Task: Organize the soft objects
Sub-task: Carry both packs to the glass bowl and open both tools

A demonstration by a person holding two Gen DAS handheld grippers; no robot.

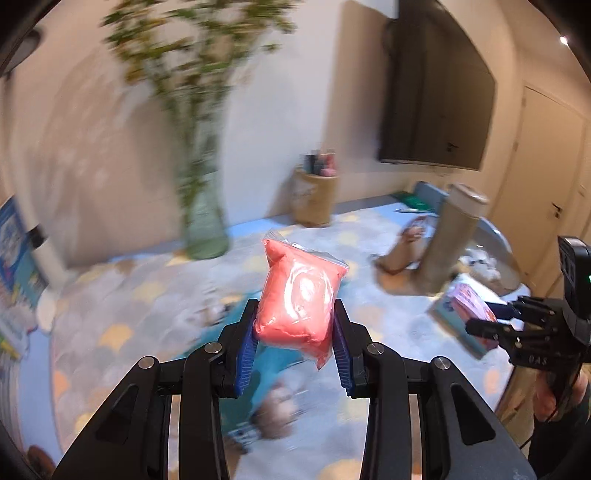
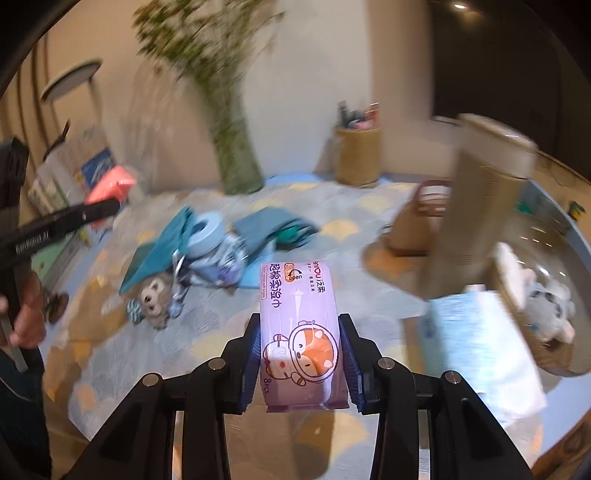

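Patterned tablecloth (image 1: 110,295) beneath gripped pink bag (image 1: 299,295)

Both views are lit warmly and rather dimly by indoor light; a small bright ceiling lamp (image 1: 564,40) is seen at the upper right of the left wrist view and another lamp (image 2: 460,5) at the top of the right wrist view. Strong motion blur is spread over the backgrounds: the green leafy branches in the glass vase (image 1: 204,206), the patterned pale blue tablecloth (image 1: 155,295) and the tall beige cylinder (image 2: 480,206) are smeared. Only the near parts are sharp. Glare is caught on the clear plastic bag of pink soft material (image 1: 299,299). Straight lines are bowed towards the edges, and black vignetting fills the corners.
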